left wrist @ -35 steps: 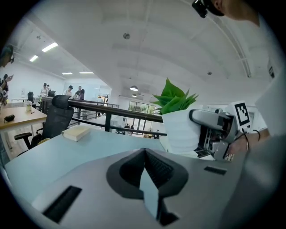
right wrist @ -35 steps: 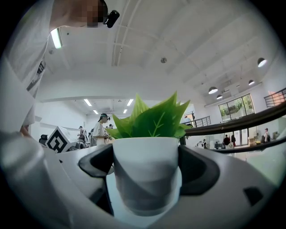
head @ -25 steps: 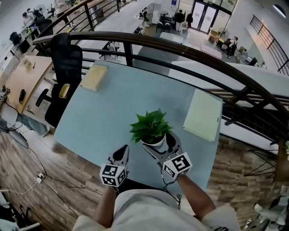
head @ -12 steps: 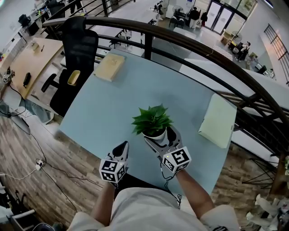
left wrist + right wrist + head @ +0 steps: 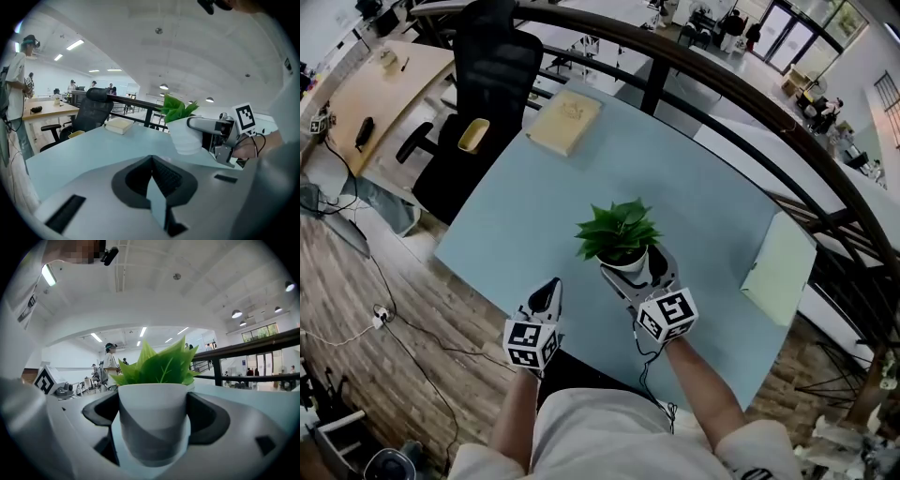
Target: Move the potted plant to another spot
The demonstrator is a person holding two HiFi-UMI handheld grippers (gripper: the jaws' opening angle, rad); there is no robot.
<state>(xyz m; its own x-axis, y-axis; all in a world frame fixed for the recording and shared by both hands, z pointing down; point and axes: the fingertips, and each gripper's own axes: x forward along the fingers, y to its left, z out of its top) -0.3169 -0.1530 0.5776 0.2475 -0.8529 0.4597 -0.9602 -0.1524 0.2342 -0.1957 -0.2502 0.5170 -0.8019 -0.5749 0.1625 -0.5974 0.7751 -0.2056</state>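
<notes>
Potted plant, centre frame, over pale blue table: white pot clamped in right gripper. Left gripper, lower left of plant: jaws together, empty.

the right tongs have carried the potted plant leftward across the bench. the pale green pad, which was near their right side a second ago, now lies well apart from them on that side. the tan book ahead of them was far off to the left and now stands only a little left of straight ahead. the left tongs have travelled along, keeping their place on the plant's left.
</notes>
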